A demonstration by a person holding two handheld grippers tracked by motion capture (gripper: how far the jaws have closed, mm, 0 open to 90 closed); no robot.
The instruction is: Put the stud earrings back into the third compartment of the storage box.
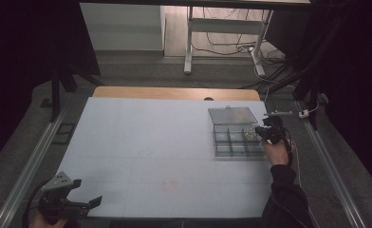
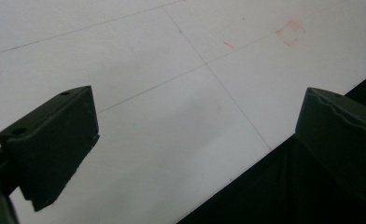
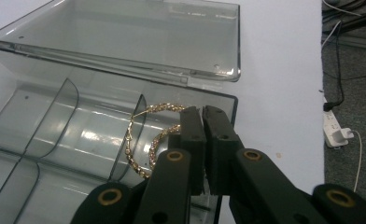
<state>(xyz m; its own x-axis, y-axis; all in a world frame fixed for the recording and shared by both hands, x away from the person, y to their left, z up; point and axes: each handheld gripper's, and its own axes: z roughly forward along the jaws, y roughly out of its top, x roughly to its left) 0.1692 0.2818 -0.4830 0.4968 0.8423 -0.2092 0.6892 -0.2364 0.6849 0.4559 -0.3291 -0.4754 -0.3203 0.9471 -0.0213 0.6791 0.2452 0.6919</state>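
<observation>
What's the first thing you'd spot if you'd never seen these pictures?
The gold chain bracelet, pinched in the shut right tongs over a corner compartment of the clear plastic organizer box, whose lid lies open behind it. The left tongs gape wide at the table's near left corner.

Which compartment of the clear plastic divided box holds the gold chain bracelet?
The end compartment beside the box's side wall, directly under the shut right gripper; the neighbouring compartments look empty.
</observation>
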